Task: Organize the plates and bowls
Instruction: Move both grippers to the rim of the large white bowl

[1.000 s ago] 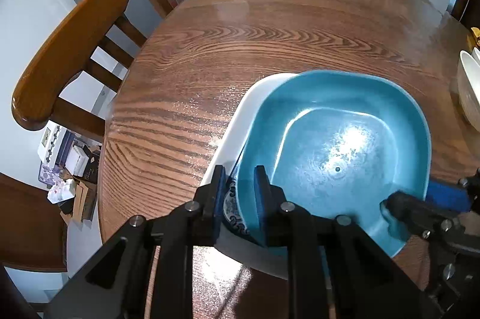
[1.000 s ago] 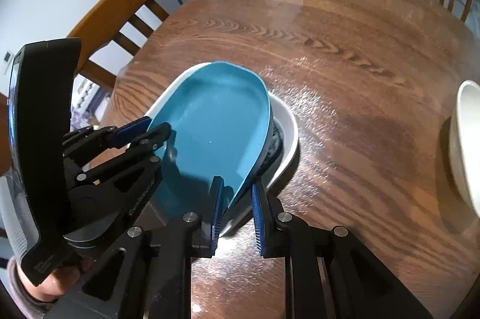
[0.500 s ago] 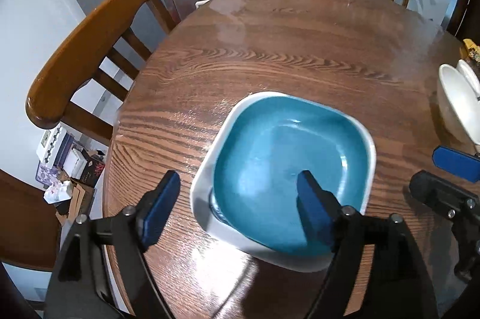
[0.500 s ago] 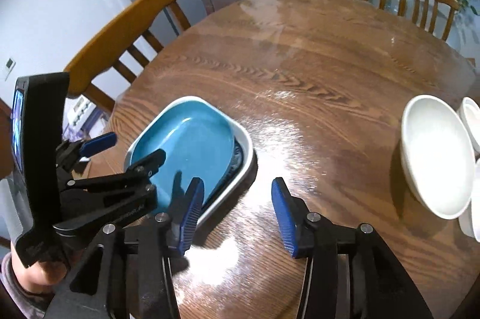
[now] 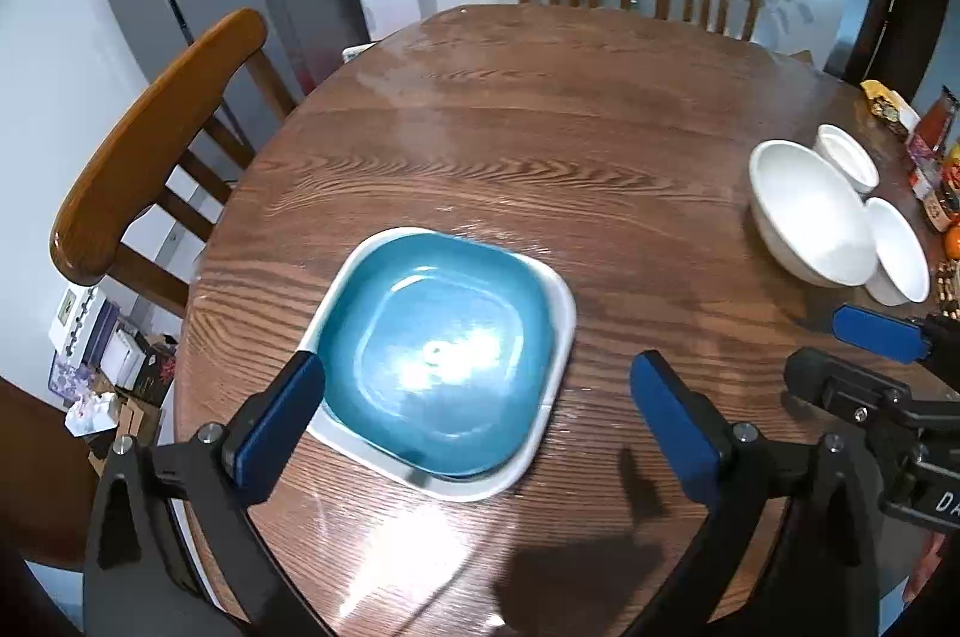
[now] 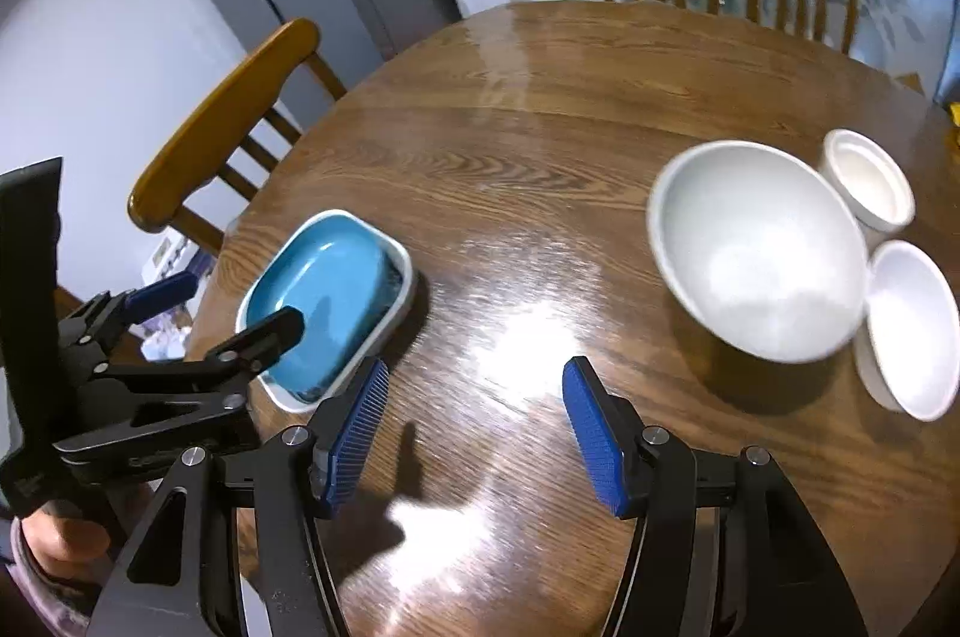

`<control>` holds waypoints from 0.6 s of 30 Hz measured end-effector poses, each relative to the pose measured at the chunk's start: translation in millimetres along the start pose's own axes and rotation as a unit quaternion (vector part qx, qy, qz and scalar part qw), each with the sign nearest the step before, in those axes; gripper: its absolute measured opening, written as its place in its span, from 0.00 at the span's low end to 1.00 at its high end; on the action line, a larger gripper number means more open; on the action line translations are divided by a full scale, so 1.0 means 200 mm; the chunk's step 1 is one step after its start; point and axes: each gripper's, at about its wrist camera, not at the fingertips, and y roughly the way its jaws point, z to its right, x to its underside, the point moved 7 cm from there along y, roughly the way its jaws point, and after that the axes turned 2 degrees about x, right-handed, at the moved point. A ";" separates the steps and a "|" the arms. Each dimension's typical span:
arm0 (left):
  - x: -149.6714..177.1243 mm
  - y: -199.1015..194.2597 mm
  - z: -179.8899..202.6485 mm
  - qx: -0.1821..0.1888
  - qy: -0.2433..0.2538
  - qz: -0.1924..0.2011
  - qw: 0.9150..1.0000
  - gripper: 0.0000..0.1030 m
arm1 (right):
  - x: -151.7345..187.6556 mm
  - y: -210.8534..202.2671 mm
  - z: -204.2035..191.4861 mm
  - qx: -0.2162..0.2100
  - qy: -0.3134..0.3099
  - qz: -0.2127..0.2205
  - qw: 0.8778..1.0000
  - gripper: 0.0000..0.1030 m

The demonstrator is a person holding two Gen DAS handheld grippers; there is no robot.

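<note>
From the left wrist, the left gripper (image 5: 477, 397), jaws just spread wide and empty, hangs above the blue plate (image 5: 435, 355) nested in the white plate (image 5: 561, 331). From the right wrist, the right gripper (image 6: 474, 424), jaws just parted and empty, faces bare table; the large white bowl (image 6: 759, 247) lies right of the blue plate, nearer this hand.

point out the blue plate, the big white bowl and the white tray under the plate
blue plate (image 5: 438, 349), left wrist view, its centre
big white bowl (image 6: 756, 247), right wrist view, inside
white tray (image 5: 561, 331), left wrist view, right rim
</note>
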 end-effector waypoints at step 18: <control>-0.01 -0.17 0.45 0.035 0.056 0.025 0.997 0.99 | 0.14 -0.31 0.47 0.042 0.084 0.044 0.995 0.62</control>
